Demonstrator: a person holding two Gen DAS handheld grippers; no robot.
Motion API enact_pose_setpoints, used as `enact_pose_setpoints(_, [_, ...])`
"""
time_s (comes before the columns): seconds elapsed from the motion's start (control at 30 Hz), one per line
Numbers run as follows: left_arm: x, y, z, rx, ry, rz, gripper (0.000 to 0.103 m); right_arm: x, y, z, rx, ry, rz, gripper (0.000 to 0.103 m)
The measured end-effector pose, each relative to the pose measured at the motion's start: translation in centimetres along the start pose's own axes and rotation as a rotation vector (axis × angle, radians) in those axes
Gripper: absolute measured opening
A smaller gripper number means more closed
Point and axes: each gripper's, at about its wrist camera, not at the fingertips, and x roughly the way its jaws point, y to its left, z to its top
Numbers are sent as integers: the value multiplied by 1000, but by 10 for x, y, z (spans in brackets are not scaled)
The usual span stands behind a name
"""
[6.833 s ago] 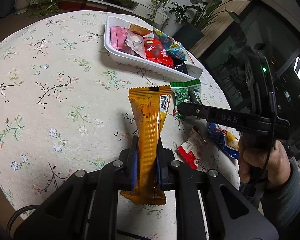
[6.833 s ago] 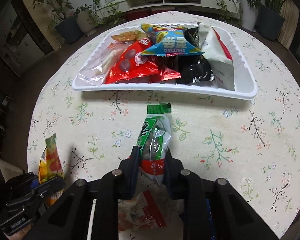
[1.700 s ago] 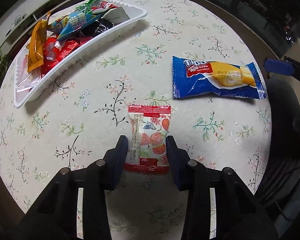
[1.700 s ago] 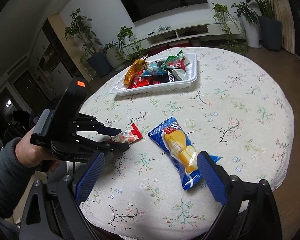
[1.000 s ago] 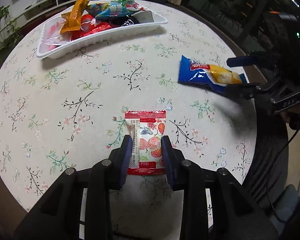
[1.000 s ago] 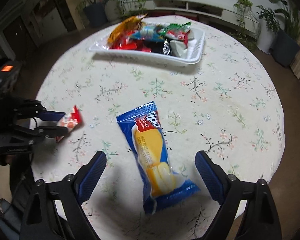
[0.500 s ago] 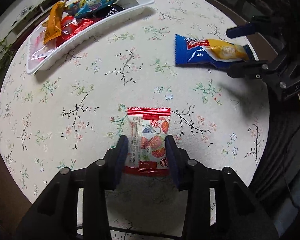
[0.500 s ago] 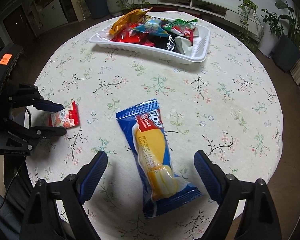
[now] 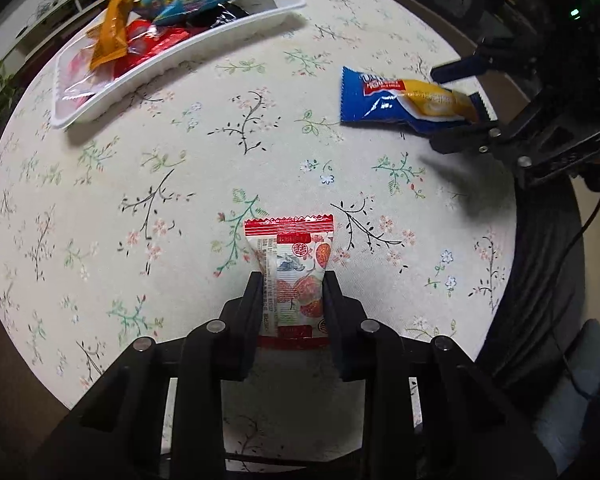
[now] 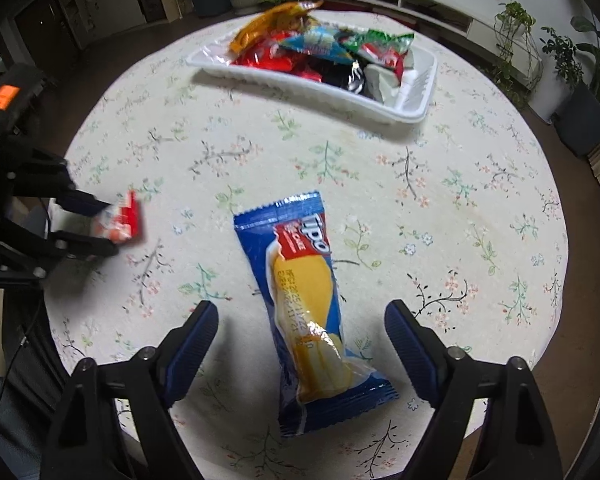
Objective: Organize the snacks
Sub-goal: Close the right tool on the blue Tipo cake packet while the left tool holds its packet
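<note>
Left gripper [image 9: 291, 292] clamps the red packet [image 9: 290, 276] near its bottom, so it may slip, while the right gripper [image 10: 302, 334], released, straddles the blue cake [image 10: 304, 300] and may pinch only its wrapper.

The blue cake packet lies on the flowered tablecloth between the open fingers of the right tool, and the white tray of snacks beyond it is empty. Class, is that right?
Not quite. The white tray is not empty: the right wrist view shows it piled with snack packets. The rest holds: the blue cake packet lies on the flowered tablecloth between the open fingers of the right tool.
</note>
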Motion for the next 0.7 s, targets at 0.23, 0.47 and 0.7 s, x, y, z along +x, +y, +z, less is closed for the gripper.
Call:
enact_pose_setpoints(0.23, [-17,13,-28,-99,-96,-58,26,20,-1,7,-16,65,19,73])
enact_pose_setpoints(0.47, [-25,23,-44,-168,-161,-97,26,23,4,11,-51,104,-6,69])
enact_pose_setpoints(0.7, [-29,25,-35,-217,-214,-118,26,19,15,13,-37,105,-16,31])
